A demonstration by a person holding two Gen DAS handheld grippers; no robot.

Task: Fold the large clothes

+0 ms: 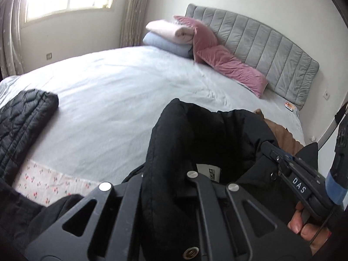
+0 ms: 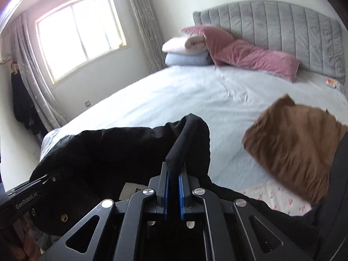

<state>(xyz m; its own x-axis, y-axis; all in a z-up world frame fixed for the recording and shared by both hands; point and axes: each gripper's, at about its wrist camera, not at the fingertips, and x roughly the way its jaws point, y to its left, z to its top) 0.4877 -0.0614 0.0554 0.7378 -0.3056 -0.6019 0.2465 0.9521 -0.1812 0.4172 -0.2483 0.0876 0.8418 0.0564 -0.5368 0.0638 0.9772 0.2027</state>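
Jacket [image 2: 121,152], black, hanging bunched above the pale bed [image 2: 195,91], collar edge being pinched in the right gripper [image 2: 175,171], blue pads clamping the fabric. Left gripper [image 1: 165,174] also gripping tight on a thick fold of the same jacket, fingertips lying buried under cloth.

Black jacket [image 2: 121,143]: matt padded cloth, smooth. Quilted black garment [image 1: 24,117]: stitched, slight sheen. Brown garment [image 2: 293,152]: soft, fuzzy-looking cloth. Bed sheet [image 1: 121,91]: pale matt fabric, lightly creased. Headboard [image 1: 261,43]: grey channelled upholstery. Pink cushions [image 1: 230,65]: velvety. Right gripper [image 2: 174,174]: matt black plastic w/ blue pads, shiny metal screws.
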